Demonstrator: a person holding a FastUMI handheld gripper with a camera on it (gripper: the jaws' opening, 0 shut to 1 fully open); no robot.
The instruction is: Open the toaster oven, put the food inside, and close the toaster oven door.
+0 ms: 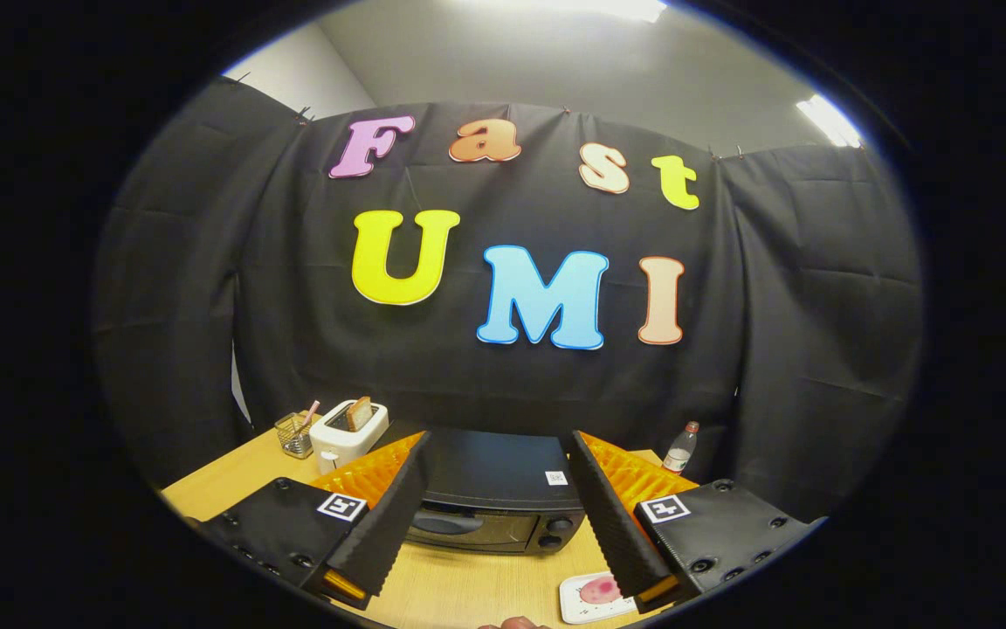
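Spread wide and empty, the gripper (494, 515) frames the closed toaster oven (490, 507); its door handle (446, 524) should be hooked squarely; food (599, 590) waits beside.

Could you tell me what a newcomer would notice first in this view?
The hand-held gripper is open, its fingers framing a closed black toaster oven on the wooden table. A white toaster holding bread stands beyond the oven, beside a wire cup. A small plate with pink food lies near the right finger.
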